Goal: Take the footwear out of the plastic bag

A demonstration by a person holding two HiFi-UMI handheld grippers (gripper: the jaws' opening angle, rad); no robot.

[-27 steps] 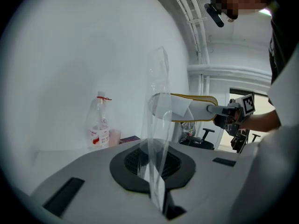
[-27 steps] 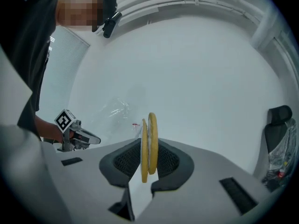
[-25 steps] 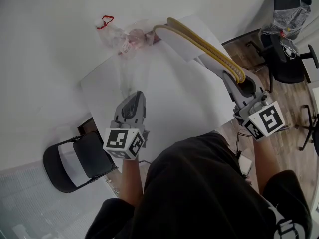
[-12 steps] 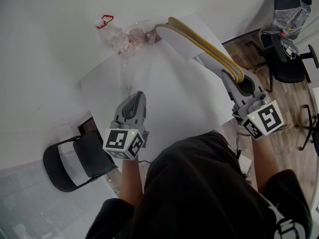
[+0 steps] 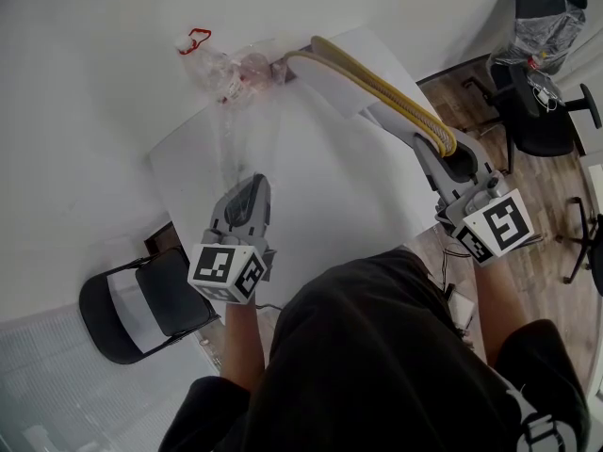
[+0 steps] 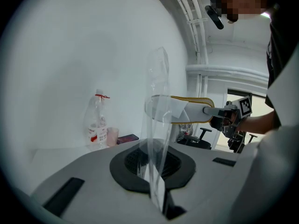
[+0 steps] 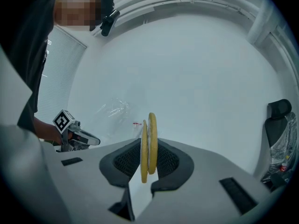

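Bag (image 6: 156, 120): thin clear plastic film, glossy, creased. Slippers (image 5: 382, 90): white matt soles, yellow woven-looking edging. Surface (image 5: 320, 196): white, smooth, matt. Left claw (image 6: 156, 167), right claw (image 7: 147, 160): grey matt plastic shells, black pads (image 7: 125, 160) with fine mesh texture. Bottle (image 5: 211, 62): clear plastic, red cap. Floor (image 5: 556, 182): wood planks.

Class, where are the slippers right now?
Head view, right of centre: slippers held above the table by the right gripper, their far end at the plastic bag's mouth.

Left gripper (image 5: 250, 188), forearm drawn in, jaws pinched shut on the plastic bag (image 6: 156, 125); right gripper (image 5: 426, 149), arm extended, jaws clamping the footwear (image 5: 377, 84).
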